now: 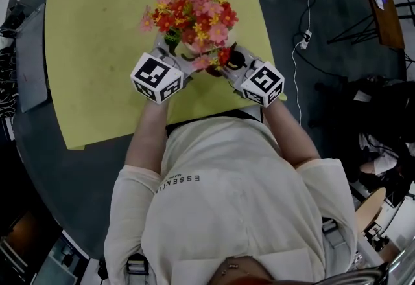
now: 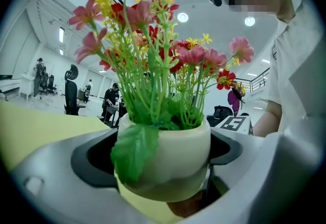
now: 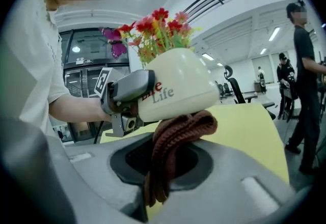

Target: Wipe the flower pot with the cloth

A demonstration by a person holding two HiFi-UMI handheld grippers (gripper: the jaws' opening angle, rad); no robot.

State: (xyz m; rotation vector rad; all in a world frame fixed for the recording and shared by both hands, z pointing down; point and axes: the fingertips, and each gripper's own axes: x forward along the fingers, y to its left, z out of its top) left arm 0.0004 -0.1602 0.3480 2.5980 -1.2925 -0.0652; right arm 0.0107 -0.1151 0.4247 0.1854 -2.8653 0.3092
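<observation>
A cream flower pot (image 2: 168, 146) with red, pink and yellow artificial flowers (image 1: 191, 15) is lifted off the yellow mat (image 1: 97, 31). My left gripper (image 2: 164, 182) is shut on its body, one jaw on each side; a green leaf hangs over the rim. In the right gripper view the pot (image 3: 175, 90) shows red "Life" lettering, with my left gripper (image 3: 127, 93) clamped on its left. My right gripper (image 3: 160, 172) is shut on a brown knitted cloth (image 3: 178, 129), whose folded top touches the pot's lower side. In the head view both grippers (image 1: 178, 60) (image 1: 227, 63) meet beneath the flowers.
The yellow mat lies on a dark round table (image 1: 71, 167). A grey flat object (image 1: 32, 57) sits at the table's left edge. Cables and a socket strip (image 1: 303, 37) lie on the floor to the right. People (image 3: 303, 80) and office chairs stand in the background.
</observation>
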